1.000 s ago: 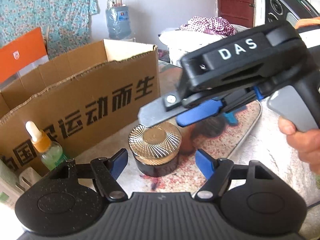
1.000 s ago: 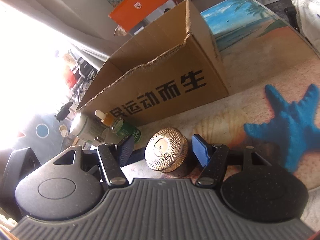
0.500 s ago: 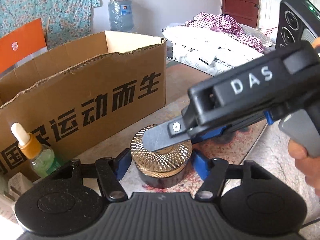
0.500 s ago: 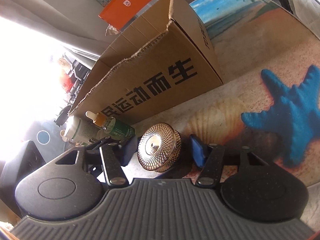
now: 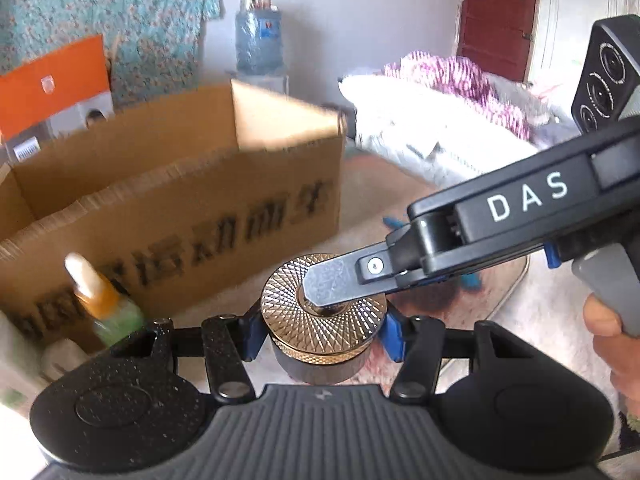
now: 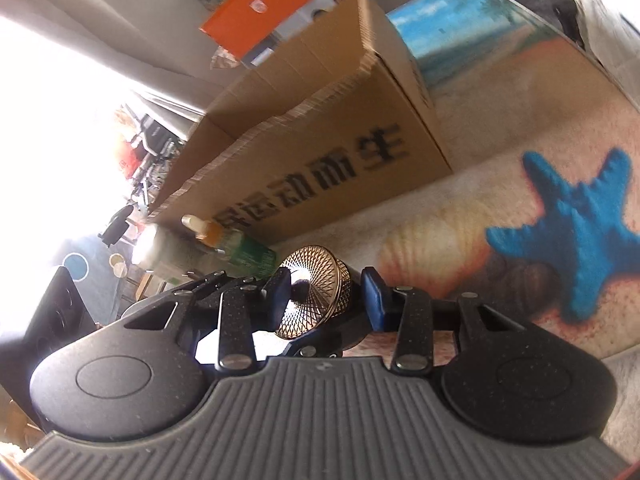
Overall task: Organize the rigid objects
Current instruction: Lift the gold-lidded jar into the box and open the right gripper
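Left gripper [image 5: 322, 330]: blue fingers [image 5: 250, 332] pressed against both sides of the jar [image 5: 323, 320], just under its gold lid; clenched on it. The jar looks lifted slightly off the surface [image 6: 500, 168], though blur makes that uncertain.

Right gripper [image 6: 326, 294]: fingers [image 6: 372, 298] straddle the gold lid with a clear gap on the right side; not closed on it. In the left view its grey tip lies over the lid's centre; contact cannot be confirmed.

Box [image 5: 180, 200] stands just beyond the jar, top open; the visible inside corner shows nothing in it. Dropper bottle [image 5: 102, 304] and a white bottle [image 6: 160, 252] stand left of the jar, against the box front.

Progress, as judged: early. Jar secured but not yet boxed; both bottles left to handle.
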### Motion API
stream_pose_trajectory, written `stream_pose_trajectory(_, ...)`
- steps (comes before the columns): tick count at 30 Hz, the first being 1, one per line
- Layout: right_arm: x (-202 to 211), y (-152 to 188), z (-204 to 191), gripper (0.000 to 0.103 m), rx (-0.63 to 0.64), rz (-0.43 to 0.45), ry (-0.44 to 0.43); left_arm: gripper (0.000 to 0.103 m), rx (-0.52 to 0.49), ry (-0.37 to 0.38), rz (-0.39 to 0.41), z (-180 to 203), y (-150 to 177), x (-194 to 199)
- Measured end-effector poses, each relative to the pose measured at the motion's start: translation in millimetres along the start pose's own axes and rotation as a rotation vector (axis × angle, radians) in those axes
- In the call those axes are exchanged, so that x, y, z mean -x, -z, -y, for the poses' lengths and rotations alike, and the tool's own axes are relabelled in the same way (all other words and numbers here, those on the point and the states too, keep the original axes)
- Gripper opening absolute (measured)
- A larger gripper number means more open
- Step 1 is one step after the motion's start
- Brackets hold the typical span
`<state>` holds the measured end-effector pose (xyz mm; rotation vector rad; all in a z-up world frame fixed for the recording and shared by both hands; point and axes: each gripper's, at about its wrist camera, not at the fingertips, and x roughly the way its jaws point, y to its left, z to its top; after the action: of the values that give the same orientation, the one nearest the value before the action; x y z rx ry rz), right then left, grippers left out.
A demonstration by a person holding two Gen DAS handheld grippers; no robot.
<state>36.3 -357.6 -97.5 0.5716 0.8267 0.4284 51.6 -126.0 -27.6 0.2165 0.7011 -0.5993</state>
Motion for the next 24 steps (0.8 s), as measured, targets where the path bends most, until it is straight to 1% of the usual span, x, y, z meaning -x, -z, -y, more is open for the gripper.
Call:
stream_pose_trajectory(3,12.8,-14.0,-26.9,0.038,0.074,0.038,-0.037,0.057,-0.01,-0.04,0.057,-7.0,-20.8,26.5)
stream_pose_trajectory(7,16.3,-47.9,-63.0,0.039,0.176,0.08,-0.089,0.057,0.001,-0.086,0.101,-30.2,-57.3,47.2)
stream_pose_trajectory(9,12.5,-70.0,-77.7,0.039,0.217,0.085,-0.106,0.057,0.024,-0.095,0.108,-47.3,-76.1,50.1)
stream_pose_trajectory(11,1.8,-93.7,-88.0,0.039,0.239,0.07,-0.122,0.057,0.052,-0.096,0.091,-67.4,-93.7,45.6)
stream_pose_trajectory(13,-14.3,-119.1,-93.7,0.04,0.252,0.037,-0.127,0.057,0.094,-0.094,0.051,-87.9,-109.0,33.8)
stream_pose_trajectory(15,-36.4,-143.0,-93.4,0.04,0.237,-0.014,-0.131,0.057,0.124,-0.093,-0.003,-106.2,-117.9,17.8)
stream_pose_trajectory(18,-78.3,-170.0,-85.6,0.041,0.173,-0.115,-0.124,0.057,0.165,-0.086,-0.116,-129.7,-126.3,-17.2)
stream_pose_trajectory(20,-106.4,-180.0,-76.5,0.041,0.126,-0.176,-0.114,0.057,0.2,-0.074,-0.197,-146.0,-125.6,-41.2)
stream_pose_trajectory(24,-155.6,-182.0,-57.3,0.04,0.051,-0.277,-0.083,0.057,0.26,-0.062,-0.323,-171.0,-118.6,-78.8)
